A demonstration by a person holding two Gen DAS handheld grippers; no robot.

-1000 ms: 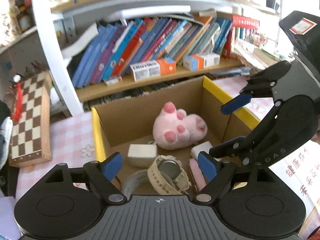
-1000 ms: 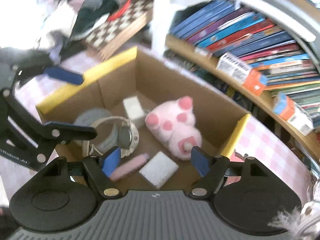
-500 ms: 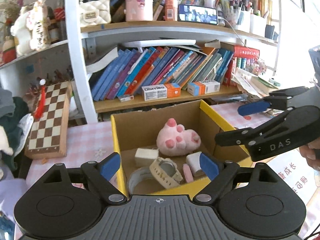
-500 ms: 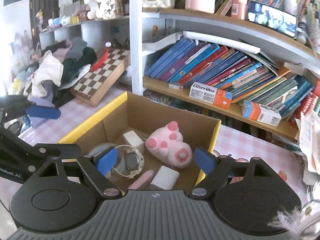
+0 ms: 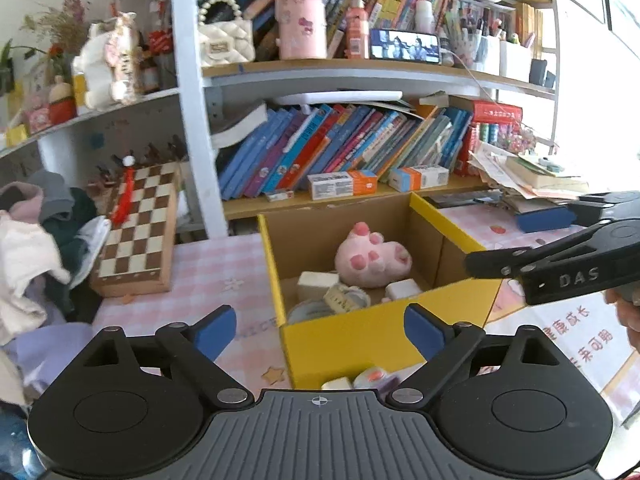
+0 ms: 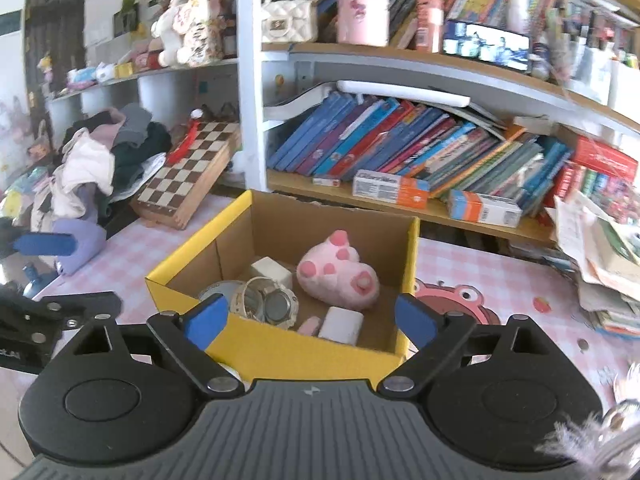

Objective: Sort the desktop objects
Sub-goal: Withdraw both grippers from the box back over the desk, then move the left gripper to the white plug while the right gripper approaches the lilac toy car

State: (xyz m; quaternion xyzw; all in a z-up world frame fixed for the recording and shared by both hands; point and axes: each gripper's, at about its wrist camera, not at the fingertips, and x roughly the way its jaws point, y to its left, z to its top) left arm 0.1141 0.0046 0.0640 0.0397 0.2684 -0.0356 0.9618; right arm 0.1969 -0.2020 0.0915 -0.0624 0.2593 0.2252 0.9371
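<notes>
both grippers, left gripper [image 5: 320, 330] and right gripper [image 6: 310, 318], hover fingers apart and empty before the yellow box [image 6: 320, 350] holding the plush [image 6: 340, 276] and watch [image 6: 266, 300].

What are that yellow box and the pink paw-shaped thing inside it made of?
The box looks like corrugated cardboard: matte brown inside, yellow outside, with folded flap creases. The pink paw seems a plush fabric toy, soft and fuzzy with rounded, darker pink pads; what fills it cannot be told.

A box [image 6: 280, 350] stands on the table [image 6: 520, 280] before the bookshelf [image 6: 400, 200]. In it lie a plush toy [image 6: 340, 276] and a watch [image 6: 266, 302]. A chessboard [image 6: 188, 176] leans to its left.
</notes>
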